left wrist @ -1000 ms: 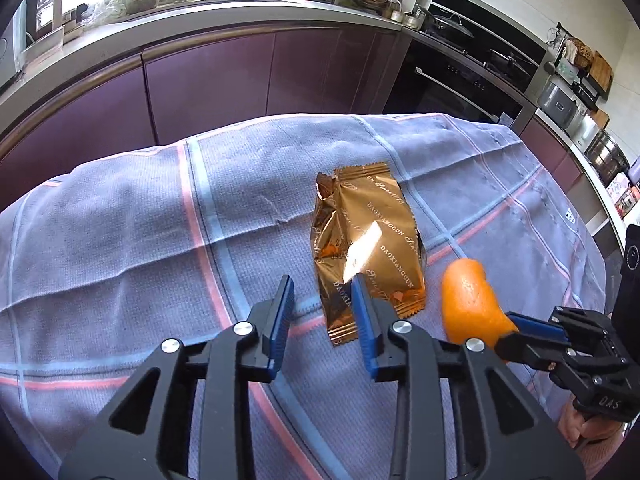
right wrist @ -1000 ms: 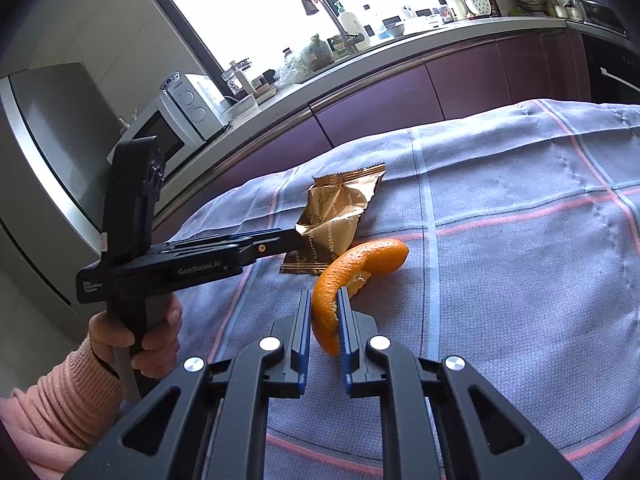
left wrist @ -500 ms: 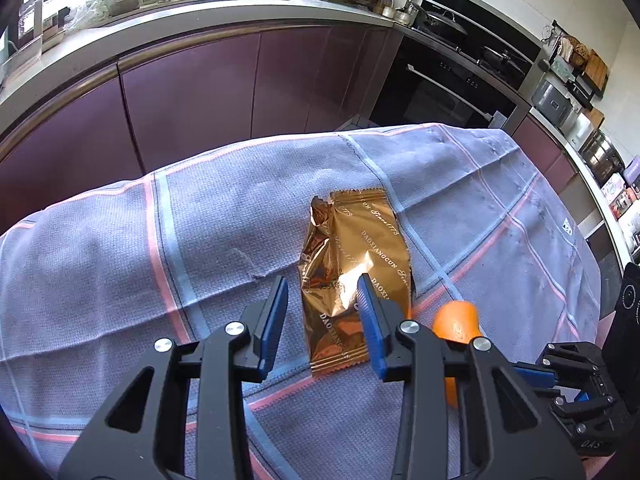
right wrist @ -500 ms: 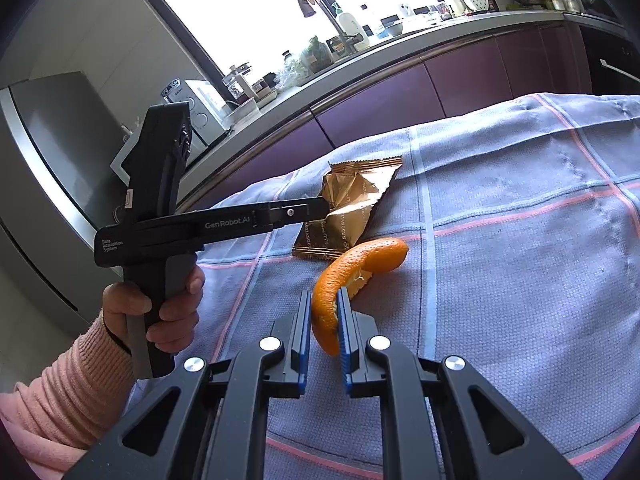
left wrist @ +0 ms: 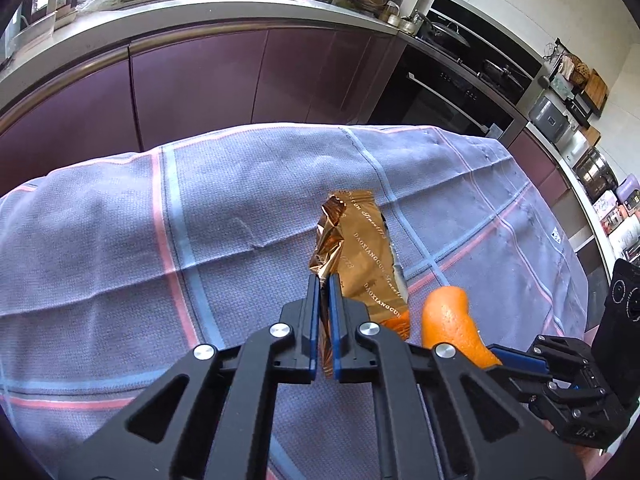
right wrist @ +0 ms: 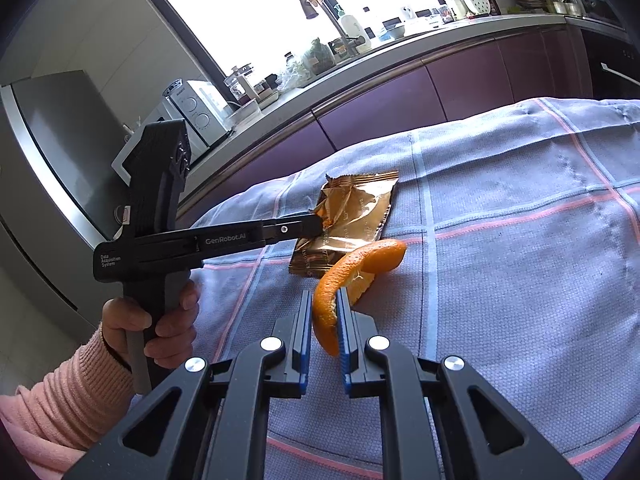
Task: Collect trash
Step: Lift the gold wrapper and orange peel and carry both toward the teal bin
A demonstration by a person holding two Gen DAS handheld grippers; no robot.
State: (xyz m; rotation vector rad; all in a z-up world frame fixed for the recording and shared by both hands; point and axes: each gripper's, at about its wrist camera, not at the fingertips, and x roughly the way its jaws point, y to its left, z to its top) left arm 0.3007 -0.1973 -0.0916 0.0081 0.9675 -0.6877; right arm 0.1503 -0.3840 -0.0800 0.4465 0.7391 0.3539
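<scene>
Between left gripper (left wrist: 324,280) fingers: gold snack wrapper (left wrist: 366,264), clamped | between right gripper (right wrist: 324,298) fingers: orange peel (right wrist: 352,272), clamped | beneath: checked tablecloth (left wrist: 120,240)

A crinkled gold foil snack wrapper (left wrist: 362,258) carries pale diagonal lettering. The curved orange peel strip (right wrist: 344,276) is bright orange. The woven cloth (left wrist: 120,240) is lavender-grey, crossed by pink and light-blue stripes. Each black plastic hand-held gripper (left wrist: 325,280) has blue pads (right wrist: 342,320). The knitted sleeve (right wrist: 60,400) is pink.
</scene>
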